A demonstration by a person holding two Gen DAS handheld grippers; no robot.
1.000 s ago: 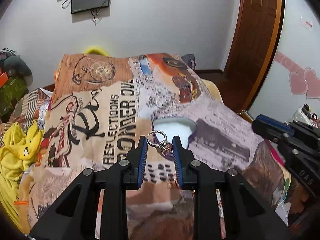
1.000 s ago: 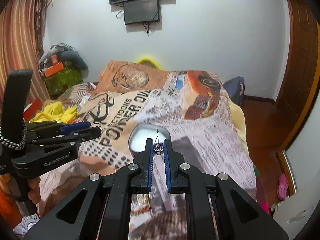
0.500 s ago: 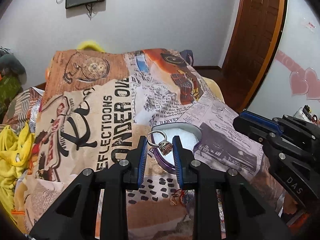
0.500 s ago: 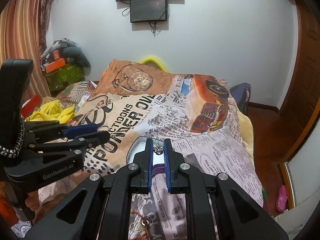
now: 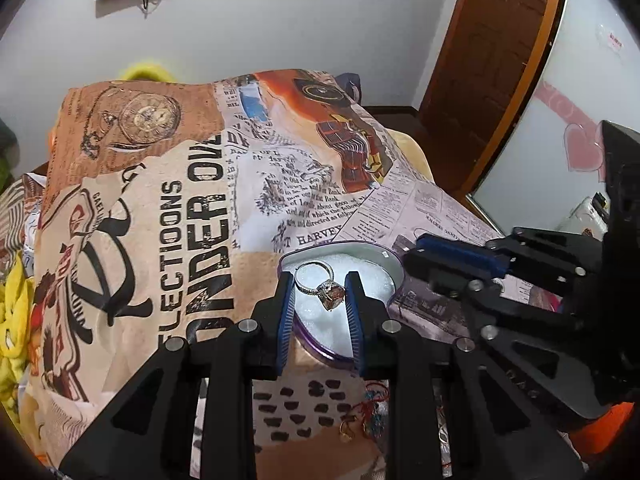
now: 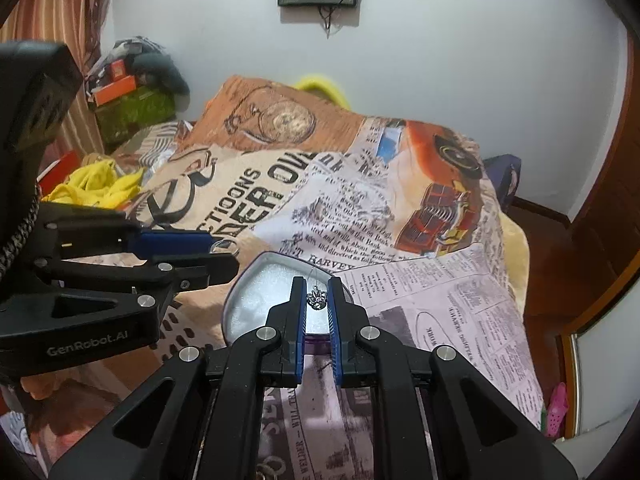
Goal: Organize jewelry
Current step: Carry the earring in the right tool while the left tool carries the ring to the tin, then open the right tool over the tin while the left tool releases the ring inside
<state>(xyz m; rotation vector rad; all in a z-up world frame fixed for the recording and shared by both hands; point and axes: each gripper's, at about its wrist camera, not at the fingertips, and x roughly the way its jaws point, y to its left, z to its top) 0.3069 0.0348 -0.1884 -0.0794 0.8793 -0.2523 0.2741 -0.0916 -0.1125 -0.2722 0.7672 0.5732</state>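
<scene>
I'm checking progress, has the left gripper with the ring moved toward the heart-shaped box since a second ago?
Yes. The left gripper, shut on the ring, has advanced: a second ago the box lay beyond its fingertips; now its white padding lies directly behind them.

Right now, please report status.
Left tongs shut on ring. Right tongs shut on small pendant. Both over heart-shaped box. Nothing between.

left gripper (image 5: 320, 292): black angular frame, blue ribbed finger pads, silver round screws
right gripper (image 6: 317, 300): same black build, blue pads
marking: grey "GenRobot.AI" lettering on the left gripper's side
</scene>
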